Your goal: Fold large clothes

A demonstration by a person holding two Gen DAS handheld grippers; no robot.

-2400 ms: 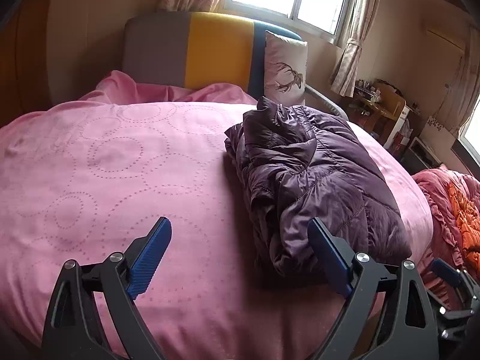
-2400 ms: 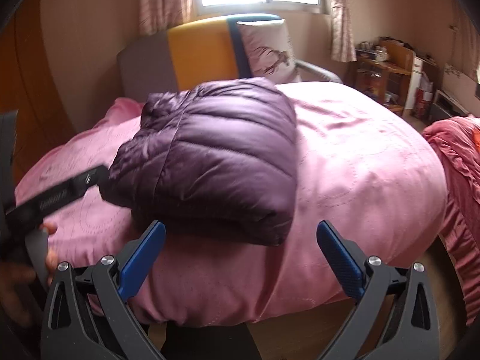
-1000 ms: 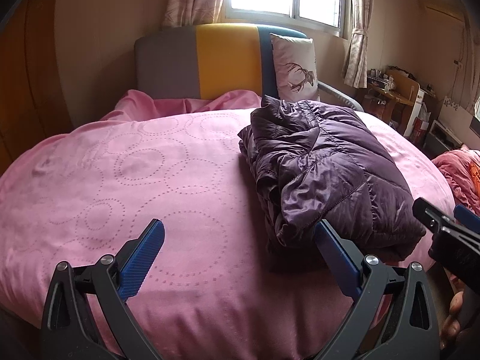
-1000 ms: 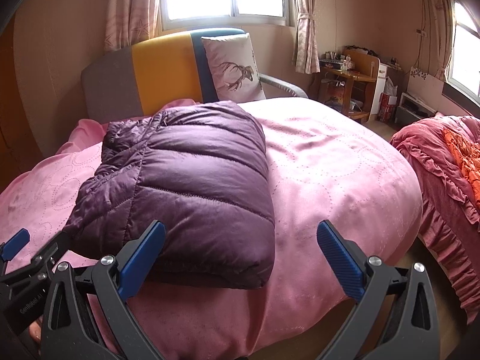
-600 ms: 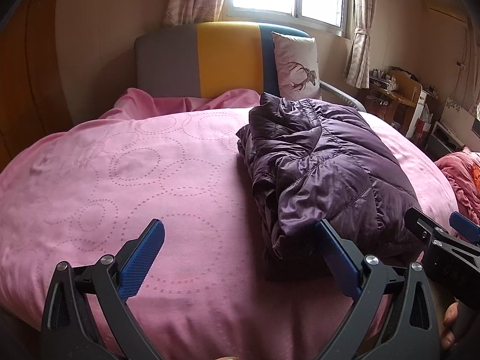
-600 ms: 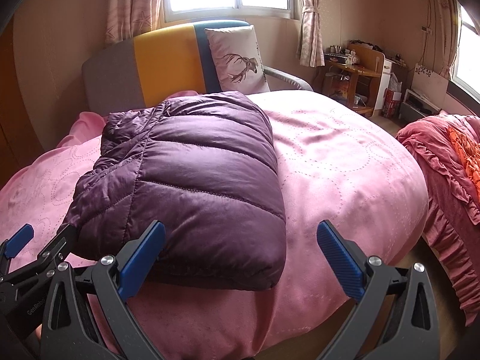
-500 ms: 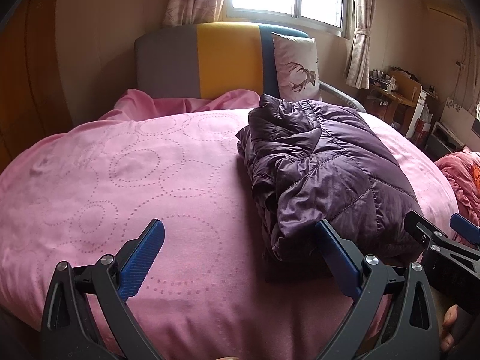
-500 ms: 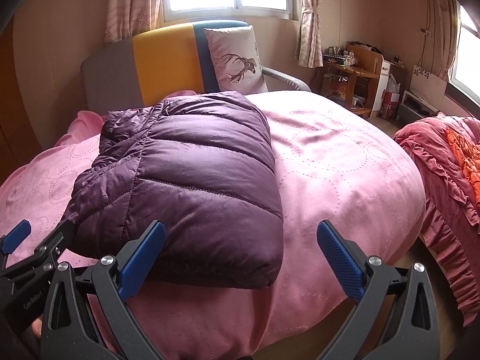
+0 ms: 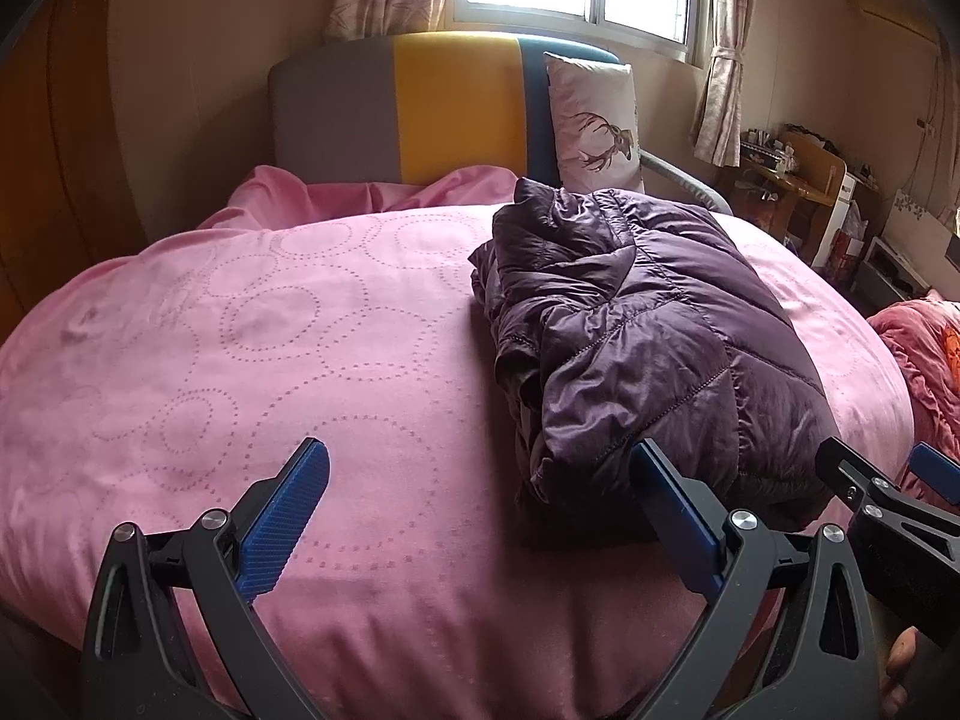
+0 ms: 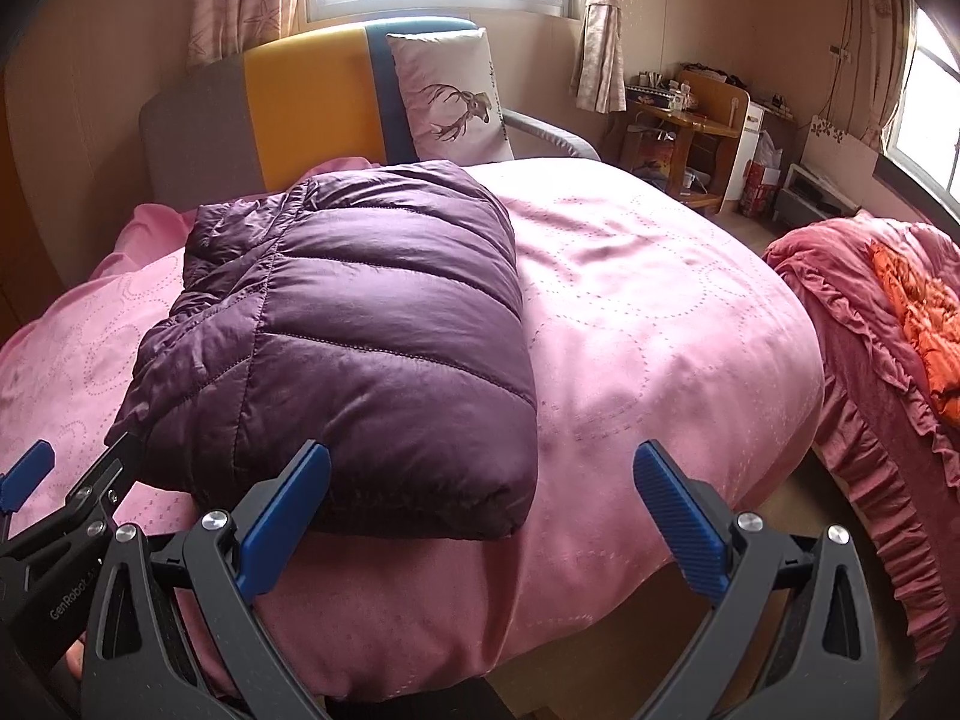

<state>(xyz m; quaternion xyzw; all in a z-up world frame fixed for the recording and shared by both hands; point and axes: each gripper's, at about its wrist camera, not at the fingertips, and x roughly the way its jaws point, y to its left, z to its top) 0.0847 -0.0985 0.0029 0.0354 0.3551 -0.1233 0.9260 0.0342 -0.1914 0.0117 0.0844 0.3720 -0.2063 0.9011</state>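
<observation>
The purple jacket (image 10: 348, 336) lay folded into a compact bundle on the pink bed (image 10: 660, 324). Both the left gripper (image 9: 480, 504) and right gripper (image 10: 480, 498) hung back, fingers spread wide and empty, suggesting folding was finished.

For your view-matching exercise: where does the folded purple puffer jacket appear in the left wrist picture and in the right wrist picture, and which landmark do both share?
Left wrist view: the purple puffer jacket lies right of centre on the pink bedspread, its near end behind the right fingertip.
Right wrist view: the jacket lies left of centre, its near end behind the left fingertip.
Shared landmark: the deer-print pillow against the headboard.
</observation>
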